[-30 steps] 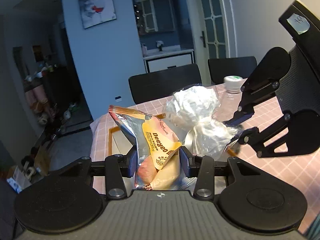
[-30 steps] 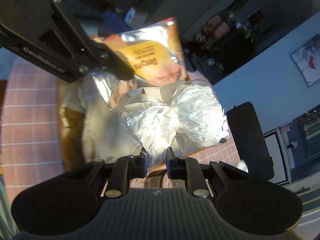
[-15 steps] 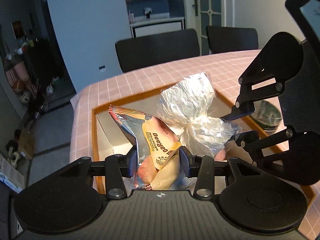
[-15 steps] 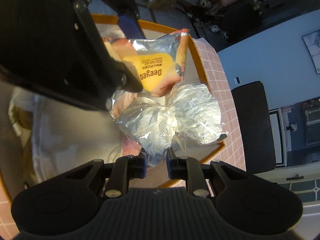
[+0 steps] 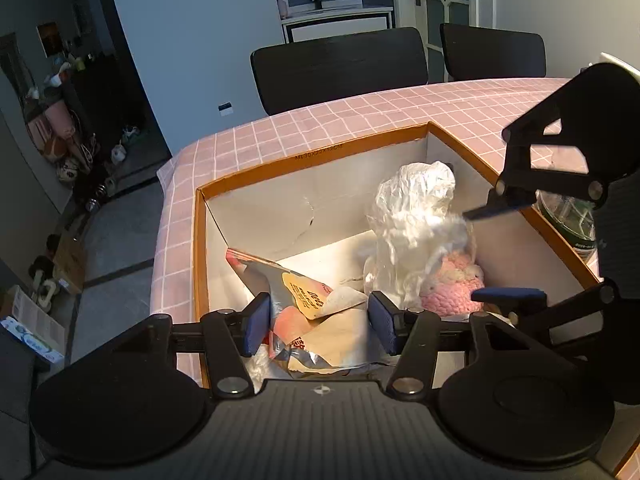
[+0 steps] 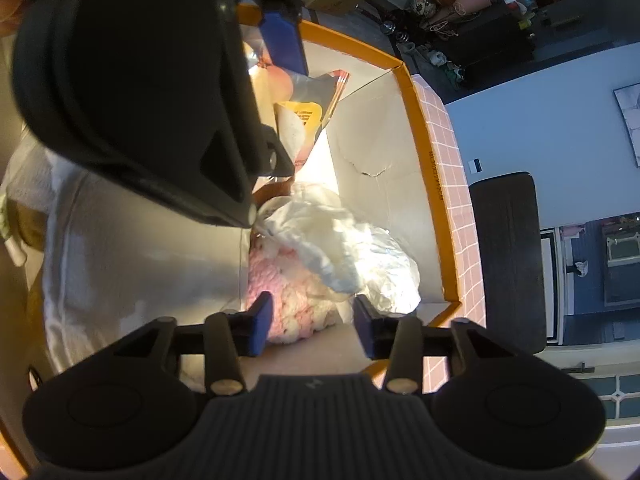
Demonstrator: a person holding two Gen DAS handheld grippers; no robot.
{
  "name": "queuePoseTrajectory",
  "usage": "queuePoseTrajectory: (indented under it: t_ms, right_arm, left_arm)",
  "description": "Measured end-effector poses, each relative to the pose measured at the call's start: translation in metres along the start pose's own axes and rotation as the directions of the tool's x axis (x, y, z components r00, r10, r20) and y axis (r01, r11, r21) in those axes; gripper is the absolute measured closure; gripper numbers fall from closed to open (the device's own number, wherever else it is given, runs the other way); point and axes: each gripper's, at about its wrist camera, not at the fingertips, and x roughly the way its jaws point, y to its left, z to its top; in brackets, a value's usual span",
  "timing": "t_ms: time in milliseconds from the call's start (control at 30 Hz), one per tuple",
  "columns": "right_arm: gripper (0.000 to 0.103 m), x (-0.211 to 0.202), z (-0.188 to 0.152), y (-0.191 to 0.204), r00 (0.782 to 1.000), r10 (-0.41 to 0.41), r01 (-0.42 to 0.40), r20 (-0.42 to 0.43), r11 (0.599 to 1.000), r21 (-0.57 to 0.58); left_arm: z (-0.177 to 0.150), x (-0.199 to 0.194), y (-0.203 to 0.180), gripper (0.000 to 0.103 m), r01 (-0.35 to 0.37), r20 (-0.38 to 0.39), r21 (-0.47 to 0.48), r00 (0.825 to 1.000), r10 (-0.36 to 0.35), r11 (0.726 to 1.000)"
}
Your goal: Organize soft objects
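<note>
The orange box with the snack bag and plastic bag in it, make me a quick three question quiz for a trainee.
1. True or false: the snack bag lies inside the orange box.
2. What pink thing sits beside the crumpled plastic bag?
3. The pads of the left gripper are: A) pressed on the snack bag, B) apart, not pressing it.

Key:
1. True.
2. A pink fluffy toy.
3. B; the jaws are opening. The right gripper is opening too.

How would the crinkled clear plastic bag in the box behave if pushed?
The clear plastic bag looks thin and crumpled, so it would probably crush and fold rather than slide. It stands tall over the pink plush, so it may flop sideways.
</note>
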Motion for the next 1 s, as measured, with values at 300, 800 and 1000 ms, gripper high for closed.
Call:
queuePoseTrajectory:
  t_ms: [300, 800, 1000]
  right_arm:
    - [0.049, -0.036, -0.009, -0.003, 0.999, -0.005, 0.004, 0.053, 1.0, 0.01]
    - [0.042, -0.139, -0.056, -0.004, 0.955, -0.088, 0.04, 0.282, 0.985, 0.17]
    - [0.04, -0.179, -0.102, 0.004, 0.906, -0.165, -0.006, 0.391, 0.916, 0.401]
  left_arm:
    - [0.009, -0.041, -0.003, 0.032, -0.018, 0.089, 0.008, 0.996, 0.017, 1.0]
    - [0.008, -0.139, -0.04, 0.029, -0.086, 0.257, 0.062, 0.964, 0.068, 0.994]
    - [-0.012, -0.179, -0.057, 0.029, -0.072, 0.404, -0.006, 0.912, 0.068, 0.997]
